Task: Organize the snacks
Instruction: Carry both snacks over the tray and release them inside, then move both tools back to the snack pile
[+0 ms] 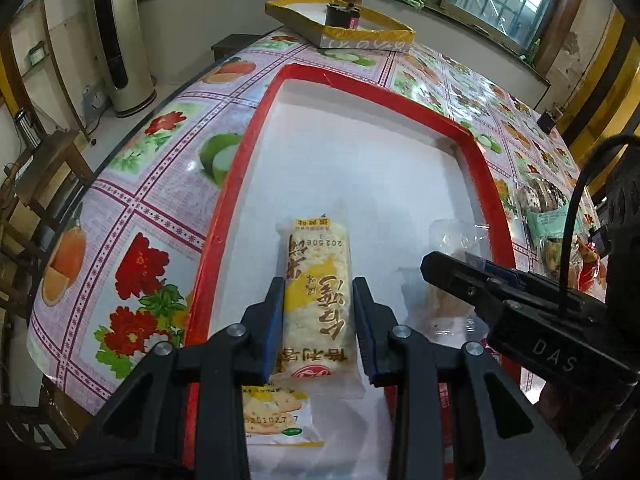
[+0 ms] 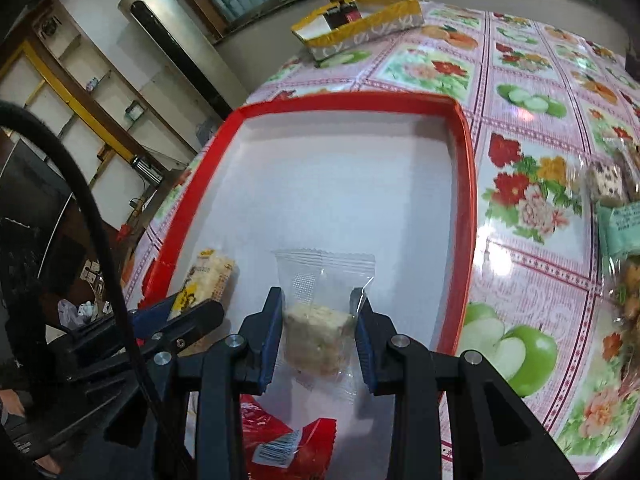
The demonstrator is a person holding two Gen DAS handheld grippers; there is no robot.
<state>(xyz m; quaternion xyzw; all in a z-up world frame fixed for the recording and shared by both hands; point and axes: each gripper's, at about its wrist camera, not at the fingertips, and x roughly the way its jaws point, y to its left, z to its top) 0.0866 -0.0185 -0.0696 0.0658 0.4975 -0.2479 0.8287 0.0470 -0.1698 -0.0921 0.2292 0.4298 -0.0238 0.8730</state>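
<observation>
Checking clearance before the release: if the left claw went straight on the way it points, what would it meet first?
Probably the white floor of the red tray; the left claw angles down, gripping a yellow rice-cracker pack. Depth is unclear.

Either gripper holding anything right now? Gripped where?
Left gripper: yellow rice-cracker packet, pinched across its long sides near mid-length. Right gripper: clear-wrapped pale snack bar, gripped across the bar's sides.
</observation>
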